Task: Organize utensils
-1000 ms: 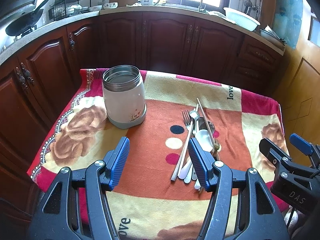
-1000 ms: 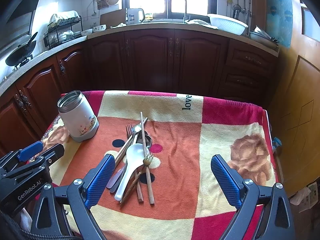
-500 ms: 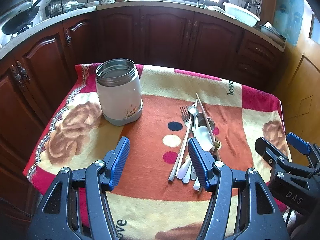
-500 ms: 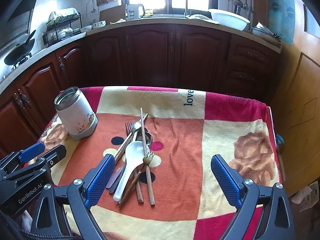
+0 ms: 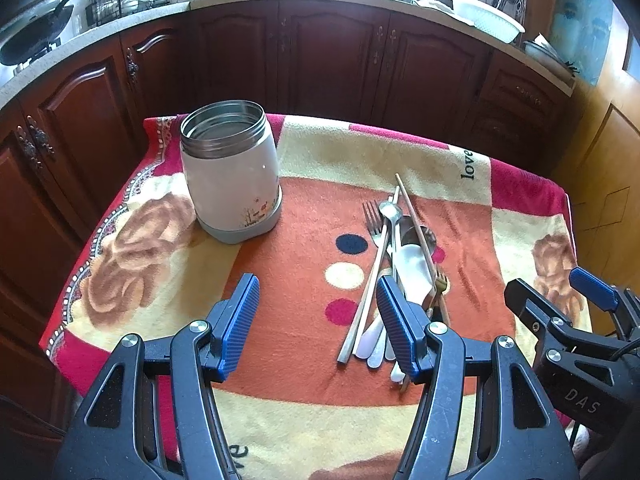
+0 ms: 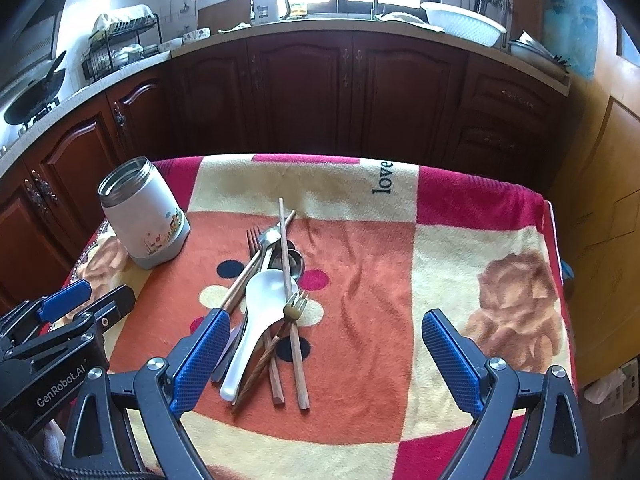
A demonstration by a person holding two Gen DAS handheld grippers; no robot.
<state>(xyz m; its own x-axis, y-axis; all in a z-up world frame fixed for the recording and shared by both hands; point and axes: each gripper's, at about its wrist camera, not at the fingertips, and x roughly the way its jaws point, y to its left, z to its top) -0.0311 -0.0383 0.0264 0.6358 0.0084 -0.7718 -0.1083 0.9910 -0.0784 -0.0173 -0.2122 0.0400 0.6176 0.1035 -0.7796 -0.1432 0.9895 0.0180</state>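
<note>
Utensil pile (image 6: pixel 268 300) is heaped mid-cloth: white spoon (image 6: pixel 256 320), forks, chopsticks (image 6: pixel 290 300) crossed over each other. Open jar (image 5: pixel 230 172) is stood well apart to its left, likely meant as the holder. Left gripper (image 5: pixel 318 324) and right gripper (image 6: pixel 324 360) are held above the near edge, jaws apart, nothing gripped; the pile is untouched.
</note>
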